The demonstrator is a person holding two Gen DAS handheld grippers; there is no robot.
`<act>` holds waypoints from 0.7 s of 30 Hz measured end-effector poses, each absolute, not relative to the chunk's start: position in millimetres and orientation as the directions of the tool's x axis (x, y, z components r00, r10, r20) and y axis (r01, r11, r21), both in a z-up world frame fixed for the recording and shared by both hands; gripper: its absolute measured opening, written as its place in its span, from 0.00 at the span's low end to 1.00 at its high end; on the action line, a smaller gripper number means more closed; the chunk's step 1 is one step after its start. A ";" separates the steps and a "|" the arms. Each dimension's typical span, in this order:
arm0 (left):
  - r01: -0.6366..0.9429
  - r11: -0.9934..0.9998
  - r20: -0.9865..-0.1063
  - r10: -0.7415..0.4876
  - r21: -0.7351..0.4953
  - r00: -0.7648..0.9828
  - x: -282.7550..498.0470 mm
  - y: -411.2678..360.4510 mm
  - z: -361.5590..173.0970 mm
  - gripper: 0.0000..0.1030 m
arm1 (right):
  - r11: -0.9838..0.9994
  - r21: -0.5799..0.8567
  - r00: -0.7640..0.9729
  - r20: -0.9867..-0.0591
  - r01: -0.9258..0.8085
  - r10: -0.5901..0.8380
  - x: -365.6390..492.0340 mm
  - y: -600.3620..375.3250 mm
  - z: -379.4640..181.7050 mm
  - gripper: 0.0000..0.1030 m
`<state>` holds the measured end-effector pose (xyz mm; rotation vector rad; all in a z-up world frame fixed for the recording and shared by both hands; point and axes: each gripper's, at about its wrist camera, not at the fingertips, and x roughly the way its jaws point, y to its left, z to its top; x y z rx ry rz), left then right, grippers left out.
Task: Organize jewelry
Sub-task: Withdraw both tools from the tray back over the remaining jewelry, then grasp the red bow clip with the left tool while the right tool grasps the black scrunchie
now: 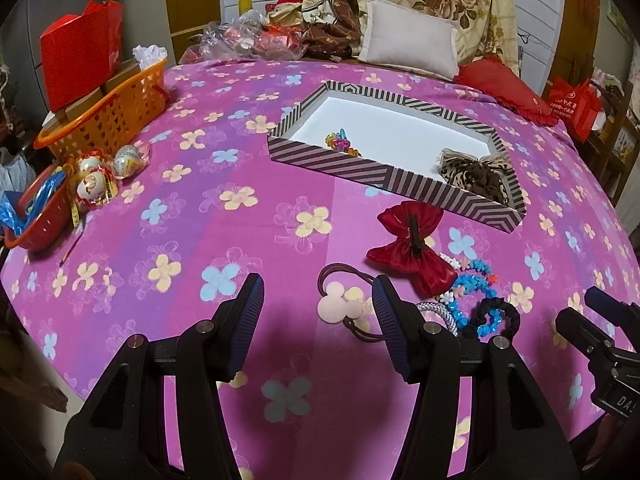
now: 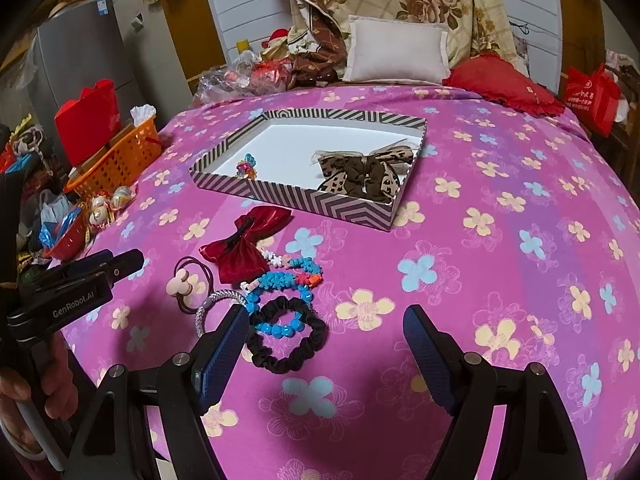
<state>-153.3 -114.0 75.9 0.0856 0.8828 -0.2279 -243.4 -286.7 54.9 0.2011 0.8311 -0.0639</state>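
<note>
A striped box (image 1: 340, 170) (image 2: 304, 200) lies on the pink flowered bedspread, holding a leopard-print bow (image 1: 476, 178) (image 2: 366, 176) and a small colourful hair tie (image 1: 340, 142) (image 2: 246, 169). In front of it lie a red bow (image 1: 412, 246) (image 2: 240, 250), a pink mouse-shaped hair tie (image 1: 340, 306) (image 2: 180, 286), blue bead bracelets (image 1: 468, 296) (image 2: 280, 280), a silver bracelet (image 2: 218, 304) and a black scrunchie (image 1: 500, 316) (image 2: 286, 338). My left gripper (image 1: 318, 300) hovers open just above the mouse hair tie. My right gripper (image 2: 326, 326) stands open beside the scrunchie, with nothing held.
An orange basket (image 1: 116, 108) (image 2: 120, 160) with a red box, a small red basket (image 1: 36, 216) and wrapped eggs (image 1: 96, 176) sit at the left edge. Pillows (image 1: 408, 38) and folded quilts pile at the bed's far end. A hand (image 2: 24, 396) holds the left gripper's handle.
</note>
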 end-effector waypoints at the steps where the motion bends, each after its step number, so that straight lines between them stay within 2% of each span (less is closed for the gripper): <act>1: 0.233 0.972 -0.774 -0.162 -0.019 0.612 -153.2 -114.3 75.4 0.54 | 0.979 0.153 0.673 -0.740 0.134 0.023 -243.1 -286.7 54.4 0.75; 8: 0.227 0.973 -0.782 -0.166 -0.032 0.600 -150.2 -111.9 70.7 0.54 | 0.979 0.154 0.661 -0.750 0.136 0.026 -241.4 -288.1 47.8 0.75; 19: 0.204 0.972 -0.817 -0.210 -0.117 0.536 -137.5 -99.2 58.7 0.54 | 0.986 0.146 0.625 -0.778 0.079 0.065 -240.2 -278.6 26.9 0.75; 21: 0.203 0.971 -0.821 -0.216 -0.125 0.529 -135.9 -99.2 57.3 0.54 | 0.989 0.132 0.624 -0.779 0.067 0.062 -239.2 -274.9 21.5 0.73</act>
